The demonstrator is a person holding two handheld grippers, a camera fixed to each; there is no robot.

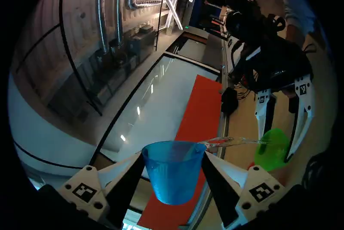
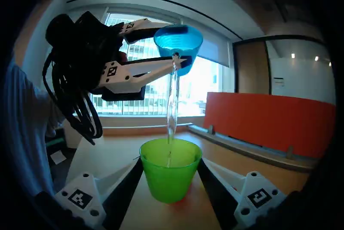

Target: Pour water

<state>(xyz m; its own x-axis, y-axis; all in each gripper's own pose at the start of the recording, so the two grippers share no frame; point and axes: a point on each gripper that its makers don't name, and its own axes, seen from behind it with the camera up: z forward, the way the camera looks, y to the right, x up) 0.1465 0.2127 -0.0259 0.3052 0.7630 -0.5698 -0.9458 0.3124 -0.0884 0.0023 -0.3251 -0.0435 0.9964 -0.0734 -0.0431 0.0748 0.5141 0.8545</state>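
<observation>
My left gripper (image 1: pixel 174 174) is shut on a blue plastic cup (image 1: pixel 173 170), tipped far over toward the right gripper. A stream of water (image 1: pixel 232 142) leaves its rim and runs to the green cup (image 1: pixel 271 148). In the right gripper view the green cup (image 2: pixel 170 174) stands upright with my right gripper (image 2: pixel 170 178) shut on it, low over the wooden table (image 2: pixel 202 204). The blue cup (image 2: pixel 178 46) hangs above it in the left gripper (image 2: pixel 172 45), and the water stream (image 2: pixel 172 101) falls straight into the green cup. The right gripper (image 1: pixel 281 144) appears farther off in the left gripper view.
An orange partition panel (image 2: pixel 275 120) runs along the table's far right edge. Windows (image 2: pixel 142 88) are behind the cups. A sleeve (image 2: pixel 21 131) and black cables (image 2: pixel 75 101) hang at the left. A glass wall (image 1: pixel 163 96) and ceiling pipes (image 1: pixel 116 10) appear in the tilted left gripper view.
</observation>
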